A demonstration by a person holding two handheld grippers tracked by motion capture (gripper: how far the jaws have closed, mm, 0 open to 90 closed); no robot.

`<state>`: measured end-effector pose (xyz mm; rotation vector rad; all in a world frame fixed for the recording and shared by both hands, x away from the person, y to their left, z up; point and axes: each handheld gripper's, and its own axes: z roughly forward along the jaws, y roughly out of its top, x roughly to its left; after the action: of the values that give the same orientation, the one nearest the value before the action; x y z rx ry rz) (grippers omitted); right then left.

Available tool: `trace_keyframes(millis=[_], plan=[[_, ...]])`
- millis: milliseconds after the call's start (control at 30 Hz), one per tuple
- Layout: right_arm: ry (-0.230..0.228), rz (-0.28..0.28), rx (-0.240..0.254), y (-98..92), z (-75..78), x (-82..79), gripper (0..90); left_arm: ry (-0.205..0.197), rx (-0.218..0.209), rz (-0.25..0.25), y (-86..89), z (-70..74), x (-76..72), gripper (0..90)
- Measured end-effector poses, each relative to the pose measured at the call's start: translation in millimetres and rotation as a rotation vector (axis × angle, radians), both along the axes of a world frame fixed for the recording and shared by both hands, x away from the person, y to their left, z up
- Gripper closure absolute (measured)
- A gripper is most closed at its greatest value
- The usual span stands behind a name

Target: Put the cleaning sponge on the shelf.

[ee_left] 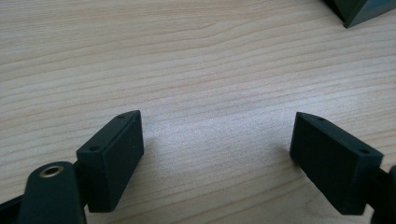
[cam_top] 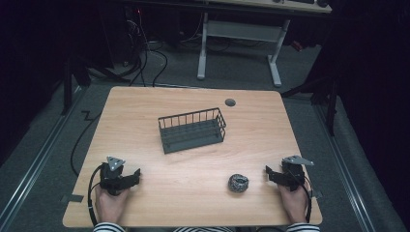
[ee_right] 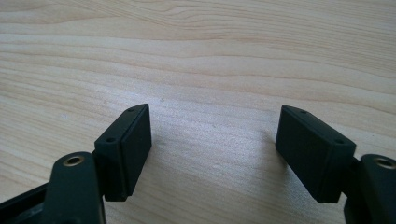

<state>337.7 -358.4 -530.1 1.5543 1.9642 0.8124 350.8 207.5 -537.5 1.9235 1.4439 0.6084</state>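
Right gripper [cam_top: 270, 173] rests open, grey ball [cam_top: 238, 183] near its jaws

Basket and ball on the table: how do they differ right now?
The basket is a dark wire box, open on top, at mid-table; the ball is a small, round, grey mottled lump near the front edge. The basket is far larger than the ball. The ball lies closer to the right gripper than the basket does. Both rest on the table, untouched.
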Motion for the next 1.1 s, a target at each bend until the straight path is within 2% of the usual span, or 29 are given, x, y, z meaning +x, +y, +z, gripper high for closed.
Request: trace_keyframes(millis=[733,900,1100], plan=[[-0.001,0.000,0.000,0.1,0.0,0.0,27.0,0.003,-0.014,-0.004,2.0,0.5,-0.4,18.2],[-0.001,0.000,0.000,0.1,0.0,-0.1,27.0,-0.001,-0.047,0.008,5.4,0.8,-2.0,20.0],[0.000,0.000,0.000,0.1,0.0,0.0,27.0,0.012,-0.063,0.002,5.7,2.2,-2.0,20.0]])
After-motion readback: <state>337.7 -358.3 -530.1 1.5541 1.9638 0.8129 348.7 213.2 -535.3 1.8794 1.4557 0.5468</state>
